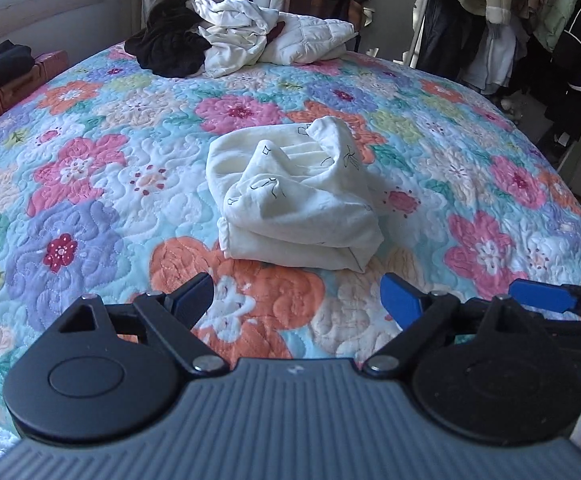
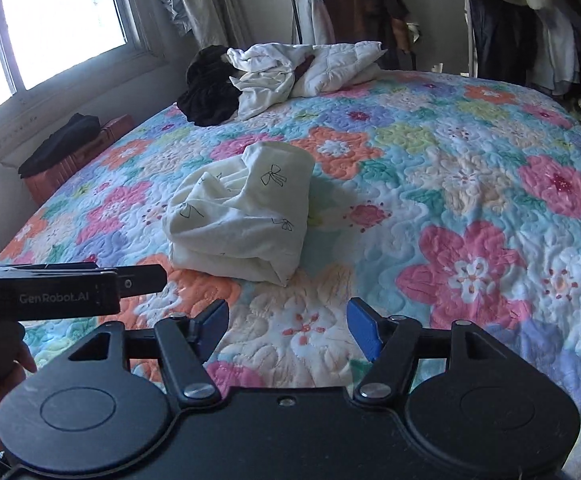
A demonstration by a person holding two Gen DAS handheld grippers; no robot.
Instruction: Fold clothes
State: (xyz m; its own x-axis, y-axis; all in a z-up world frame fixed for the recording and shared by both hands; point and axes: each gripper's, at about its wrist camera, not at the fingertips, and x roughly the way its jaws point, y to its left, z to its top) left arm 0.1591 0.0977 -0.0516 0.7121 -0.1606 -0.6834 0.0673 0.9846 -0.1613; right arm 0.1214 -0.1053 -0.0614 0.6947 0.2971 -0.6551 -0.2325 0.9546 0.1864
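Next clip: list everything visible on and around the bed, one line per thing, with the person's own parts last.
Folded garment: one, cream with small black bows, middle of the bed.
Quilt: one, floral in pink, orange, purple and blue, covering the bed.
Clothes pile: one, black and white items, far end of the bed.
Suitcase: one, reddish-brown, beside the bed under the window, dark cloth on top.
Hanging clothes: many, mixed colours, on racks behind the bed.
Window: one, bright, left wall.
Left gripper: one, black with blue pads, open, empty, short of the garment.
Right gripper: same, open, empty.
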